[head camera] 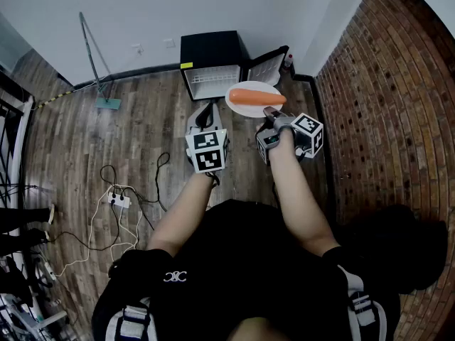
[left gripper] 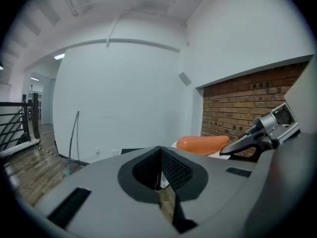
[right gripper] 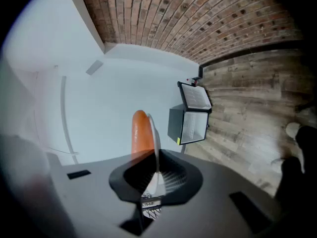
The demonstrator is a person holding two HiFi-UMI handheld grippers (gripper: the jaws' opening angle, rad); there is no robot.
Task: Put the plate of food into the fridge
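The left gripper (head camera: 205, 114) hovers over the wooden floor (head camera: 106, 141) with its jaws drawn together on nothing. Just to its right, the white plate (head camera: 237, 108) carrying an orange carrot-like food piece (head camera: 256, 96) is held in the air. The right gripper (head camera: 271, 112) pinches the plate's near rim edge-on. Beyond the plate stands the small black fridge (head camera: 210, 52), with its door (head camera: 269, 66) swung open to the right.
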